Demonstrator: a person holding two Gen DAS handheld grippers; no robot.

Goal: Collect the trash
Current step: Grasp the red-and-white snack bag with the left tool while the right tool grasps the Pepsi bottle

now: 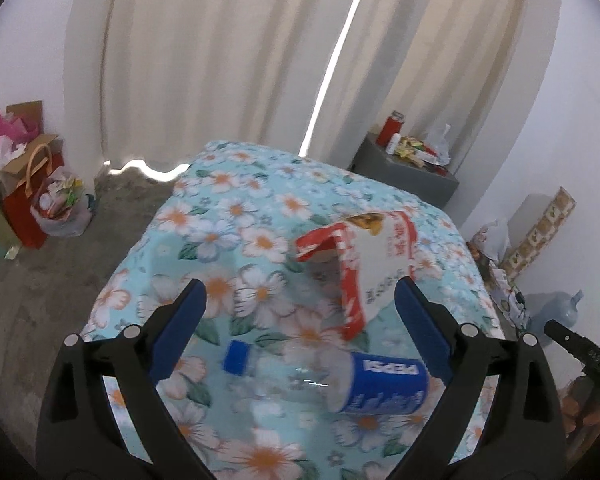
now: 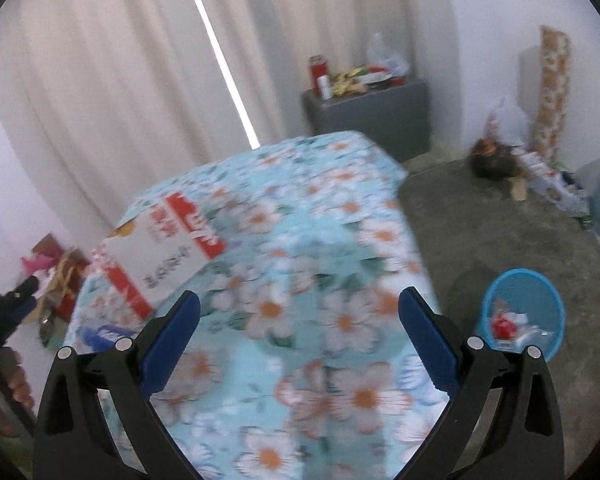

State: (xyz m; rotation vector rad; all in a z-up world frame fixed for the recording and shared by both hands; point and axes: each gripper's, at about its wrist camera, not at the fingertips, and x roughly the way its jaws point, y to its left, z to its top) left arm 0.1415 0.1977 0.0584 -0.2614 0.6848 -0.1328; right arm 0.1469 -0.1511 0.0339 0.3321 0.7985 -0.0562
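We hold the left gripper (image 1: pixel 300 320) wide open above the bottle (image 1: pixel 332 376) | bottle lies on the flowered tablecloth (image 1: pixel 236 208) beside the carton (image 1: pixel 364 264) | right gripper (image 2: pixel 300 332) wide open, empty | bin (image 2: pixel 520 316) on the floor, right of the table

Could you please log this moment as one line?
left gripper: open above Pepsi bottle | right gripper: open, empty | carton: on table | bin: floor
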